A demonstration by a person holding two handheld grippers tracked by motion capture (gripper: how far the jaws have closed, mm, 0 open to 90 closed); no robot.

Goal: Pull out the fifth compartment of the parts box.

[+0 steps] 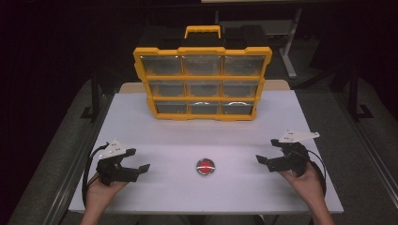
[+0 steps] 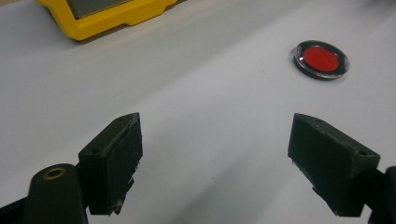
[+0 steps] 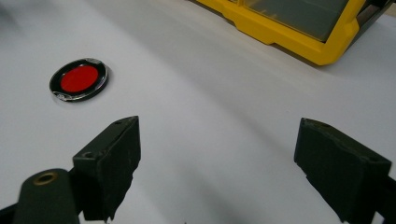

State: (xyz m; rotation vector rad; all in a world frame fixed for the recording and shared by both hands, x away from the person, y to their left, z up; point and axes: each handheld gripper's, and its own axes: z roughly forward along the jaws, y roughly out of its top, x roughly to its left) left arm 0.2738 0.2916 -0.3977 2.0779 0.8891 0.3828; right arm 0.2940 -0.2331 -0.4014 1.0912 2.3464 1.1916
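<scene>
Nothing picked up yet, by the look of it: red disc untouched, everything ahead, likely a grasp and a move toward the yellow organizer

Near the front left corner of the bench (image 1: 141, 117), left tool (image 1: 137, 160) held in a hand (image 1: 101, 190), jaws spread wide, gripping nothing, touching nothing, pointed inward along the front edge. Seen along its own jaws in the left gripper view (image 2: 215, 158): bare white surface between the two black blocks, the disc (image 2: 321, 59) ahead and off to one side, well apart

Midway along the front edge, red disc (image 1: 205, 167), flat on the bench, round, red centre inside a dark ring with a clear rim, roughly between the two tools and clear of both

Toward the back edge, centred, yellow organizer (image 1: 202, 84) standing upright, nine clear-fronted drawers in three rows, handle on top; drawers shut as far as can be told, contents too dim to make out

Near the front right corner, right tool (image 1: 265, 157) in the other hand (image 1: 305, 180), jaws likewise wide apart, empty, aimed inward toward the disc. In the right gripper view (image 3: 217, 158), only bench between the blocks, disc (image 3: 79, 79) farther off, a corner of the organizer (image 3: 289, 28) beyond
</scene>
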